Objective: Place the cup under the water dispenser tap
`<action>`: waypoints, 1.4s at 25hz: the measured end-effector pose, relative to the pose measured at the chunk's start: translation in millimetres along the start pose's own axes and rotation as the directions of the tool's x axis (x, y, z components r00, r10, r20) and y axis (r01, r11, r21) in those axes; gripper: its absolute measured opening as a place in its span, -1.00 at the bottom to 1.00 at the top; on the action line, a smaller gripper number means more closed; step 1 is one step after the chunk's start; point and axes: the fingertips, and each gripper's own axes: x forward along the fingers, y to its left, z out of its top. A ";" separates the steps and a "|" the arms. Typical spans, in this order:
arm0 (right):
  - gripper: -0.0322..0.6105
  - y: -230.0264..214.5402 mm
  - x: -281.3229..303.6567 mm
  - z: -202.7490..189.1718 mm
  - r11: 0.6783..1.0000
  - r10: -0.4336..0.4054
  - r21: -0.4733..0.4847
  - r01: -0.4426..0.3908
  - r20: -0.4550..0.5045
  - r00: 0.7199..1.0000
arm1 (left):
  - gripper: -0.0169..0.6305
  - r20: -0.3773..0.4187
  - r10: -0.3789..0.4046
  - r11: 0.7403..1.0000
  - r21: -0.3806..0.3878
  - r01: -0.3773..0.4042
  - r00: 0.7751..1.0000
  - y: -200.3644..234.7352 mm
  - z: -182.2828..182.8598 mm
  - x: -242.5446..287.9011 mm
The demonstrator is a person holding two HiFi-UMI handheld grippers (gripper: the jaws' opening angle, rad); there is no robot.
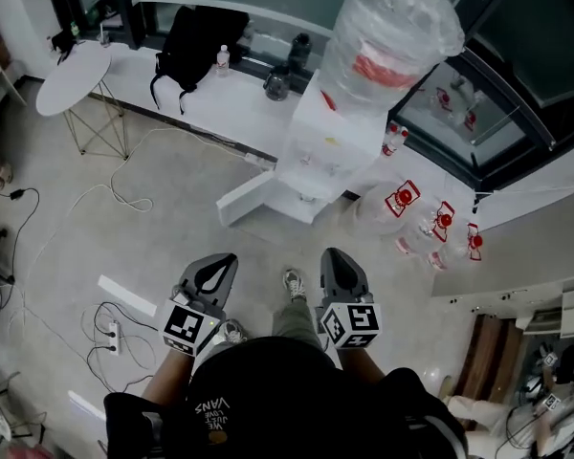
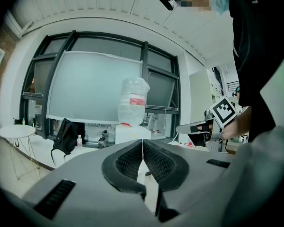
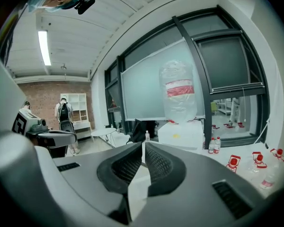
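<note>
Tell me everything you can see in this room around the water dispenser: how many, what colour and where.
White water dispenser cabinet: one, white, against the window ledge, centre.
Large clear plastic water bottle: one, clear with a red label, on top of the dispenser.
Plastic water jugs: about three, clear with red labels, on the floor right of the dispenser.
Round side table: one, white, far left.
Backpack: one, black, on the ledge.
Small drink bottle: one, clear with a red label, beside the backpack.
Power strip: one, white, on the floor at left, among cables.
Cup: none that I can make out.
Left gripper: one, grey, jaws together, empty.
Right gripper: one, grey, jaws together, empty.
</note>
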 end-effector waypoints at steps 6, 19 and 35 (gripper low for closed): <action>-0.76 -25.0 53.6 7.8 0.989 0.116 -0.087 -0.120 -0.044 0.992 | -0.89 0.038 0.100 0.994 -0.040 -0.099 0.994 17.4 2.7 41.8; -0.76 -82.6 189.2 -59.7 0.966 0.160 -0.181 -0.186 -0.148 0.976 | -0.89 0.025 0.237 0.955 -0.188 -0.229 0.971 58.6 -71.0 126.3; -0.76 -106.6 328.0 -283.5 0.955 0.100 -0.231 -0.184 -0.335 0.937 | -0.89 -0.160 0.244 0.954 -0.135 -0.267 0.956 106.5 -276.3 143.0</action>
